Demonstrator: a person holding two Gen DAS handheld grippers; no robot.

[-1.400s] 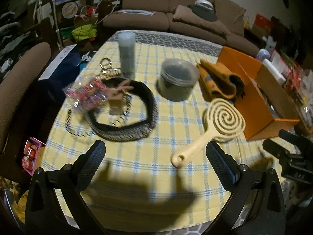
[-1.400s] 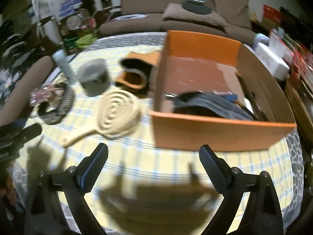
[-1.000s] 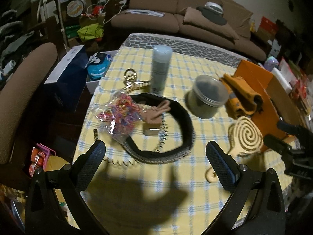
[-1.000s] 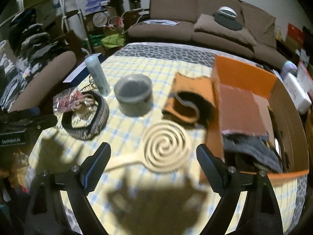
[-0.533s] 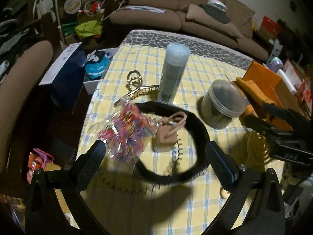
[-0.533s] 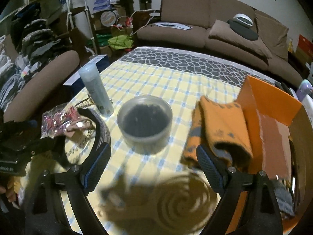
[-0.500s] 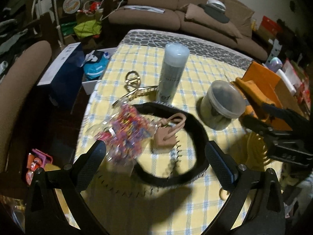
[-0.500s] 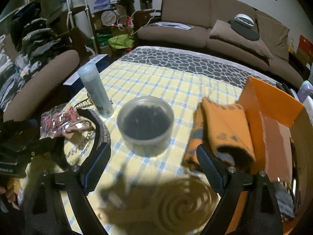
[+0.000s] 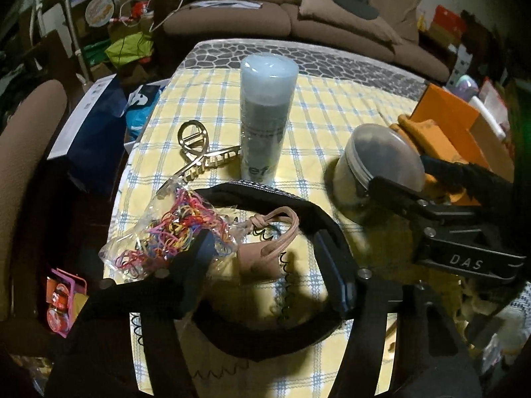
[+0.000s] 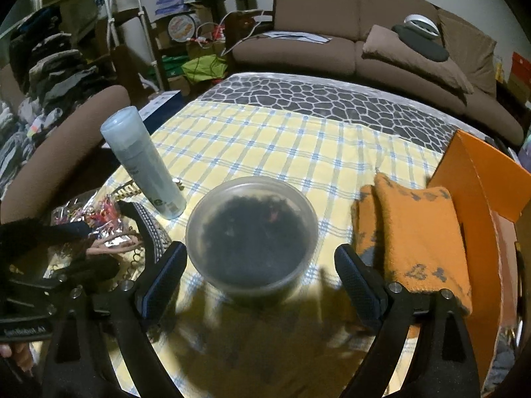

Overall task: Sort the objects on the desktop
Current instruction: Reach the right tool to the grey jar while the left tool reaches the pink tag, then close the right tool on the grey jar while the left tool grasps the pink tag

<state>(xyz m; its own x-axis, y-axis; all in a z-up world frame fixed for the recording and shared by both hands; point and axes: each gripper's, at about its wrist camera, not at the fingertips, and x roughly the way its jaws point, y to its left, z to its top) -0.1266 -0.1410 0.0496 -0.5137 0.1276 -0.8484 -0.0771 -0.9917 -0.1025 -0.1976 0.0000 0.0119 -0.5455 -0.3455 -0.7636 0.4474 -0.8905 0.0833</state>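
Observation:
In the left wrist view my left gripper point(image 9: 262, 242) is low over the black headband point(image 9: 282, 195), and its jaws are closing. A pink hair tie on its card point(image 9: 265, 248) lies between the fingers, and no pad visibly presses on it. The left finger overlaps a clear bag of coloured rubber bands point(image 9: 172, 232). In the right wrist view my right gripper point(image 10: 262, 275) is open. A round lidded jar of dark contents point(image 10: 252, 232) stands just beyond its fingertips, untouched. The same jar point(image 9: 381, 159) and the right gripper point(image 9: 431, 195) show at the right of the left wrist view.
A tall grey-blue bottle point(image 9: 265, 116) stands upright behind the headband, with a gold hair claw point(image 9: 195, 152) to its left. A folded orange cloth point(image 10: 415, 232) lies against an open orange box point(image 10: 481, 182). The table's left edge point(image 9: 122, 199) is close; a chair and a sofa lie beyond.
Both grippers have moved forward and down. The left jaws have narrowed around the pink hair tie. The right gripper has passed from the spiral brush to the jar; the brush is out of view.

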